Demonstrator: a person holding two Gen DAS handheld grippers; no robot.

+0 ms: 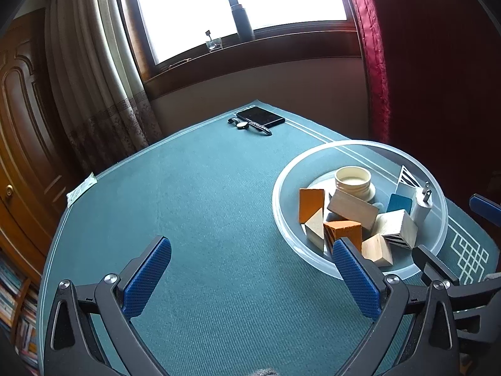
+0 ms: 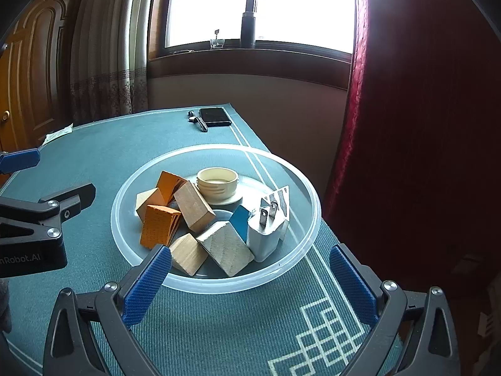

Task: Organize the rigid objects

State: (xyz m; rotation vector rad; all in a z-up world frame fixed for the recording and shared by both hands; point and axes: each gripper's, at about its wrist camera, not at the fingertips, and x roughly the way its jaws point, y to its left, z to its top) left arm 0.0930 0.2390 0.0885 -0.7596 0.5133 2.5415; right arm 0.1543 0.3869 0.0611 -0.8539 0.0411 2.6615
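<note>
Both wrist cameras look forward toward the window (image 1: 238,9); the left views from left of the clear bowl (image 1: 281,206), the right from close before it.

Your light comes from the window (image 1: 241,9) far ahead of both claws, blown out to pure white. The red curtain (image 2: 407,125) beside it sinks into dark. Fisheye bending curves the table (image 1: 203,203) edges; the corners go black.
</note>
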